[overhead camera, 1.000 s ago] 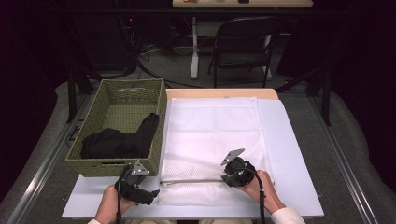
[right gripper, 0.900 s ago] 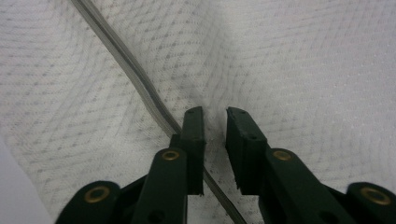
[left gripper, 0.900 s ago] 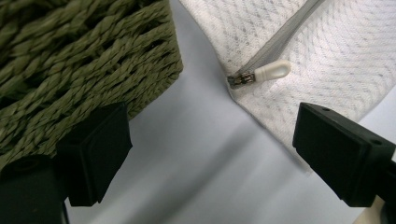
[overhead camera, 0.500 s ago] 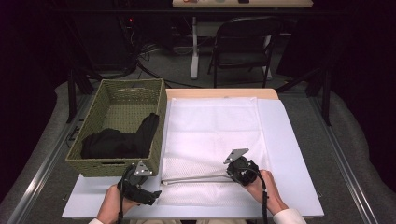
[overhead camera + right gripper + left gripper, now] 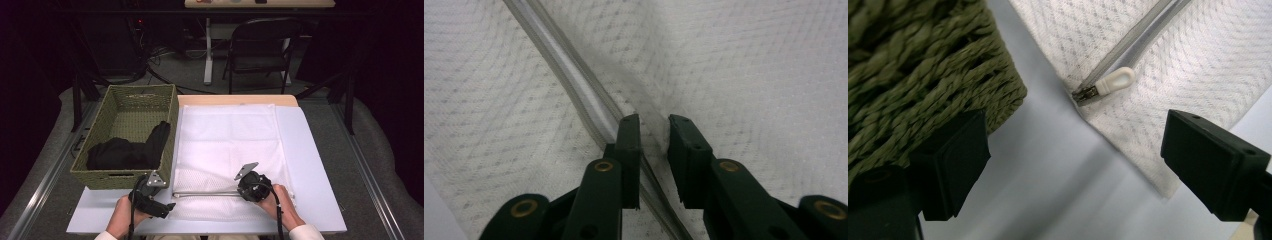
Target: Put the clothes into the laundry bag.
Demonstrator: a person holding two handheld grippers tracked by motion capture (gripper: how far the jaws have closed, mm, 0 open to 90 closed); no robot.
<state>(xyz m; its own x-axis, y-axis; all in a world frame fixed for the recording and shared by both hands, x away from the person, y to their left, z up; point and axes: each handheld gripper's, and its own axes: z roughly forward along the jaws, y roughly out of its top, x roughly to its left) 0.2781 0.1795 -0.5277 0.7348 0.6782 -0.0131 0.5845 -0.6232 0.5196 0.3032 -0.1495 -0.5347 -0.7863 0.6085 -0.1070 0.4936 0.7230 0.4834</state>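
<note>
Right tool (image 5: 654, 125) seemingly unclamped over mesh bag (image 5: 749, 65).

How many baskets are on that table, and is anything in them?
1. The green woven basket sits at the table's left, beside the white mesh bag. Dark clothing lies in its near end; more could be hidden underneath.
</note>
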